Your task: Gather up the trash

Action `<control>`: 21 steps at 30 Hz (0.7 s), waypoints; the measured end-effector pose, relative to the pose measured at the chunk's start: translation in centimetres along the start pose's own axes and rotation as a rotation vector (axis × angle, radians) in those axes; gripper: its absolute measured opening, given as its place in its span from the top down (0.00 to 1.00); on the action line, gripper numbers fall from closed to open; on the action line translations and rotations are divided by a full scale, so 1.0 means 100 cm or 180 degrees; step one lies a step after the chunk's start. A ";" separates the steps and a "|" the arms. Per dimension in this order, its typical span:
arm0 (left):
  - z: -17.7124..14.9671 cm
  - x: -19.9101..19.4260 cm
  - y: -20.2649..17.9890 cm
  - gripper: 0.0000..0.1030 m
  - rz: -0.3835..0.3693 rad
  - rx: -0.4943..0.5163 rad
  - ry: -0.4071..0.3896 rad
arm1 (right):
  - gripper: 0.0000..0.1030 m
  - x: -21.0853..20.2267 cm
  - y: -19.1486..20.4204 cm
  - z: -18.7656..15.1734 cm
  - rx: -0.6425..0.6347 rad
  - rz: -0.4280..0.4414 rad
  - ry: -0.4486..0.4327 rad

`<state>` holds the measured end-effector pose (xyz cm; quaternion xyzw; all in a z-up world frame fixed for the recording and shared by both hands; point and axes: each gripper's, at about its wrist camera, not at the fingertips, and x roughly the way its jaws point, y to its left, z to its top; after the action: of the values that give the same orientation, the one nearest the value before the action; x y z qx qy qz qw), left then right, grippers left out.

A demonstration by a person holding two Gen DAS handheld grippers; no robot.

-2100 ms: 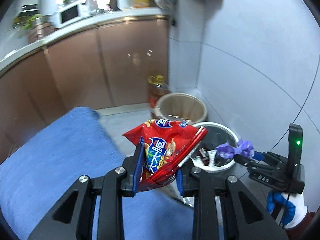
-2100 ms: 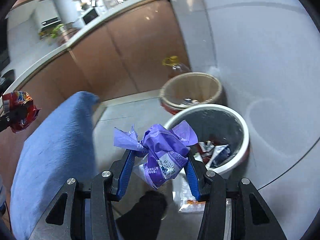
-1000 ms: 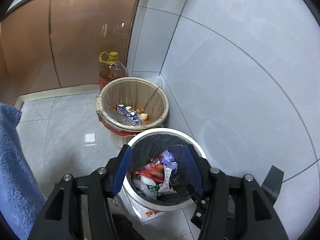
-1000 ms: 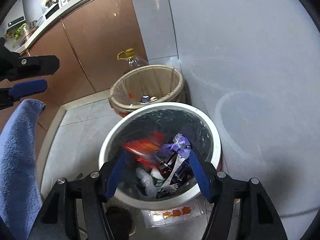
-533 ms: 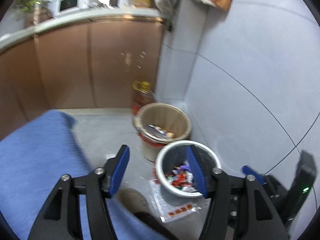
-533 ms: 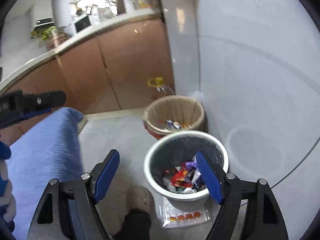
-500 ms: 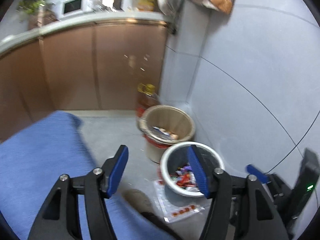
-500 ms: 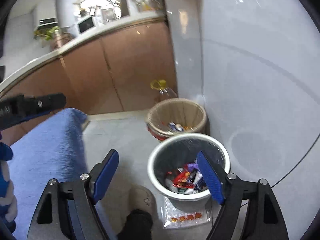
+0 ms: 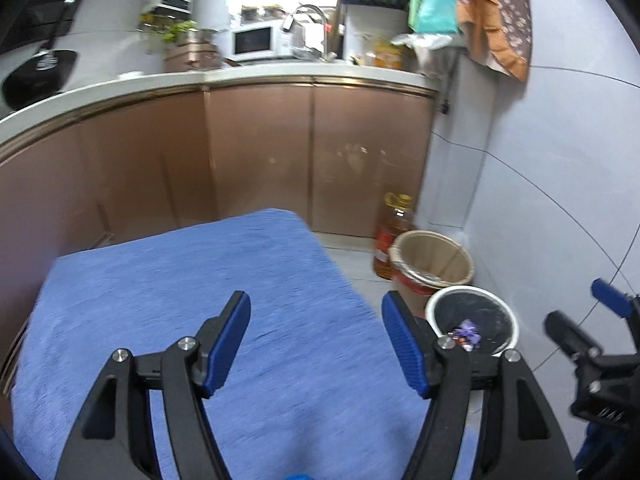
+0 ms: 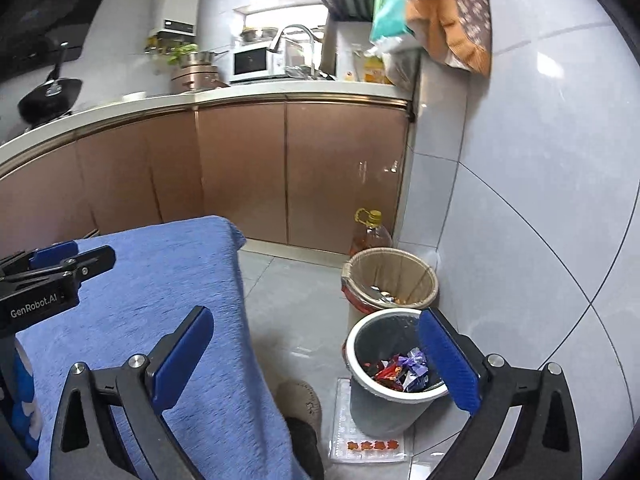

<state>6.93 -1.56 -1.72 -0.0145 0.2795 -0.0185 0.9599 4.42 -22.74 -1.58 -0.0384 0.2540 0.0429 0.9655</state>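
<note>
Only "GenRobot.AI" readable, on left gripper (image 10: 52, 276), both grippers' jaws just widened, empty, right gripper (image 10: 316, 348)

My left gripper (image 9: 316, 326) and right gripper (image 10: 316, 354): black frames, ribbed blue pads (image 10: 448, 364), silver screws ("GenRobot.AI" printed white on left one).

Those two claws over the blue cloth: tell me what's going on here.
A person is collecting trash with a claw in each hand. The left claw and right claw are both open and empty, their jaws having just been opening. The red and purple wrappers lie in the white bin on the floor.
</note>
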 end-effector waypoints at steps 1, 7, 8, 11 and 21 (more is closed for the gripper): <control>-0.004 -0.008 0.008 0.35 0.0066 -0.0031 -0.0037 | 0.00 -0.005 0.004 -0.001 -0.0020 0.0019 -0.0008; -0.021 -0.042 0.043 0.35 0.0373 -0.0210 -0.0125 | 0.00 -0.016 0.034 -0.009 -0.0202 0.0151 -0.0011; -0.024 -0.047 0.048 0.35 0.0433 -0.0211 -0.0134 | 0.00 -0.018 0.038 -0.010 -0.0220 0.0173 -0.0012; -0.033 -0.058 0.057 0.31 0.0553 -0.0202 -0.0159 | 0.00 -0.020 0.049 -0.013 -0.0267 0.0235 -0.0033; -0.052 -0.069 0.063 0.27 0.0752 -0.0213 -0.0185 | 0.00 -0.025 0.066 -0.021 -0.0359 0.0264 -0.0050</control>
<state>-1.53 4.99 -2.63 -0.0140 0.2517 0.1045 0.9620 0.51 -16.56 -2.51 -0.0818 0.2450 0.0975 0.9611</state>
